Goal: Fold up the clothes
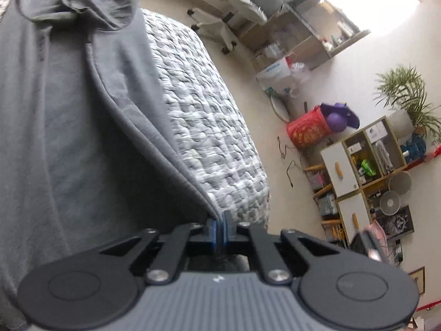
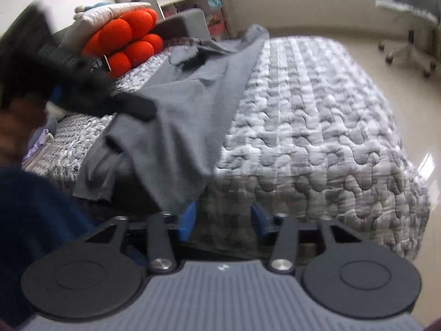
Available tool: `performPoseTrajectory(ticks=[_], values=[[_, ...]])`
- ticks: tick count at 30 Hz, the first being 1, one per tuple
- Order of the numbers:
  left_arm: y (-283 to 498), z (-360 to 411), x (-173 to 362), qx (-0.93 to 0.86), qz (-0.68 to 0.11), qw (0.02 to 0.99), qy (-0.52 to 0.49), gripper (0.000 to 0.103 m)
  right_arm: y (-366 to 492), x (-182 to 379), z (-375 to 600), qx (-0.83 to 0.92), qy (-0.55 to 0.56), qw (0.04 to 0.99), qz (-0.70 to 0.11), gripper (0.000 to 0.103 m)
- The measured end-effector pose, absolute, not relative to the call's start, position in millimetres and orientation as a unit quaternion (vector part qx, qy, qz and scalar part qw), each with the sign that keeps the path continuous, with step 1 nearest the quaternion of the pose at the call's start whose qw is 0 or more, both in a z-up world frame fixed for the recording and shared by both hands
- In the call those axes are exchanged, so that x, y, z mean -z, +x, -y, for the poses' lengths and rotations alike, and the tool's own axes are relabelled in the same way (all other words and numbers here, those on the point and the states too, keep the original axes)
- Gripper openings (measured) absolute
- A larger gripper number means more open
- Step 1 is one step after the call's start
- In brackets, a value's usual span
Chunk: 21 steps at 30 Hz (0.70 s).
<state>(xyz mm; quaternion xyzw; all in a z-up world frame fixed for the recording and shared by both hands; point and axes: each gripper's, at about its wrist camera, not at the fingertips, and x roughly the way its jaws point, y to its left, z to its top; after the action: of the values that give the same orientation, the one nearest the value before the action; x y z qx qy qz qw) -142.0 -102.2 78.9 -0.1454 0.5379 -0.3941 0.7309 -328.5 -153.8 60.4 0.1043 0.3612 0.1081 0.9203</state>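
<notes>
I find the bed (image 2: 317,127) under a quilted grey-and-white cover, filling most of both views. The grey garment (image 1: 69,127) lies on it, long axis running from the near edge of the bed toward the far end; its collar (image 1: 82,8) sits bunched at the far end in the left view. One hemmed edge (image 1: 143,127) rises off the cover in a taut line toward me. An orange cushion (image 2: 129,41) sits at the head of the bed beside the garment.

My left gripper (image 1: 221,224) has its jaws pressed together on that hem at the near corner. My right gripper (image 2: 223,219) stands with jaws apart over the near edge of the bed; the garment's corner (image 2: 176,193) hangs just at its left finger (image 2: 187,220), not pinched.
</notes>
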Motion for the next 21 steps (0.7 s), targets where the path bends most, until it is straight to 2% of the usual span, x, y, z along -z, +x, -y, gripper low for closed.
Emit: performPoseTrajectory(ticks=[1, 2, 7, 11, 13, 15, 16, 18, 21], values=[[-141, 109, -81, 0.39, -0.546, 0.729, -0.139, 0.004, -333, -62, 148, -0.109, 0.097, 0.925, -0.351, 0.071], [-141, 115, -81, 0.383, -0.552, 0.729, -0.133, 0.004, -337, -65, 140, -0.114, 0.087, 0.93, -0.339, 0.08], [-144, 139, -75, 0.355, -0.575, 0.727, -0.124, 0.004, -334, -69, 109, -0.093, 0.037, 0.945, -0.312, 0.099], [-151, 143, -76, 0.345, -0.578, 0.727, -0.137, 0.004, -312, -63, 93, -0.019, -0.004, 0.951, -0.309, 0.102], [-154, 139, -78, 0.343, -0.575, 0.729, -0.144, 0.004, -303, -54, 95, 0.026, -0.025, 0.947, -0.32, 0.097], [-156, 131, -79, 0.34, -0.57, 0.734, -0.143, 0.004, -298, -44, 98, 0.062, -0.042, 0.939, -0.336, 0.075], [-157, 126, -79, 0.339, -0.569, 0.736, -0.142, 0.004, -301, -43, 102, 0.065, -0.036, 0.937, -0.34, 0.074], [-158, 118, -76, 0.334, -0.567, 0.739, -0.139, 0.003, -306, -40, 110, 0.072, -0.024, 0.934, -0.35, 0.065], [-157, 108, -61, 0.32, -0.58, 0.739, -0.121, 0.003, -310, -38, 114, 0.077, -0.033, 0.929, -0.359, 0.058]])
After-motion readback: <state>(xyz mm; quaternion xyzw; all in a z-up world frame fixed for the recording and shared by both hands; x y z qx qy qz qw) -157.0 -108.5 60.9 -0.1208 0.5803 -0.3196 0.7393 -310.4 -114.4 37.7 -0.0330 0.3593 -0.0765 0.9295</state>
